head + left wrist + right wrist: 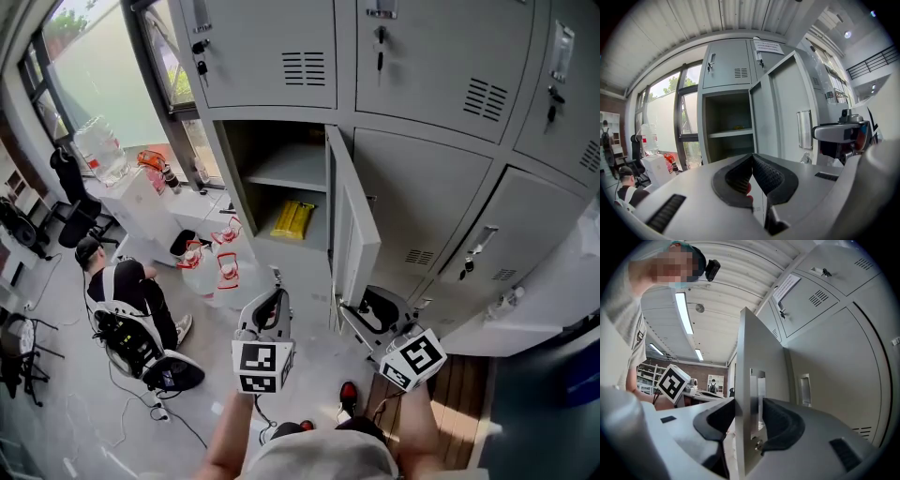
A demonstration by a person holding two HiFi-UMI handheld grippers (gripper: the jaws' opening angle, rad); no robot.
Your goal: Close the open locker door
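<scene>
The locker door (356,239) stands swung out from the bank of grey lockers, roughly square to its open compartment (281,178), which is at mid height. The right gripper (749,405) straddles the door's free edge low down. Its fingers (780,425) are closed onto the sheet metal, one pad on each face as far as its own view shows, just below the latch plate. The left gripper (751,161) hangs apart from the door with its fingers pressed together and nothing between them.

To do the step well, the right hand should probably carry the edge round the hinge's arc towards the compartment, not push straight at it, so the thin panel does not twist. The hold need only be light. It looks wise to let go before the edge reaches the frame, since the inner finger would otherwise be caught there, and then press the outer face flat until the latch seats. The left gripper is best kept out of the opening. The yellow packet (292,217) on the lower shelf sits well back and should not foul the door.

A paper notice (768,46) is stuck on the locker above, its print too small to read. The marker cube (413,357) bears only a black-and-white pattern. No brand name is legible.
</scene>
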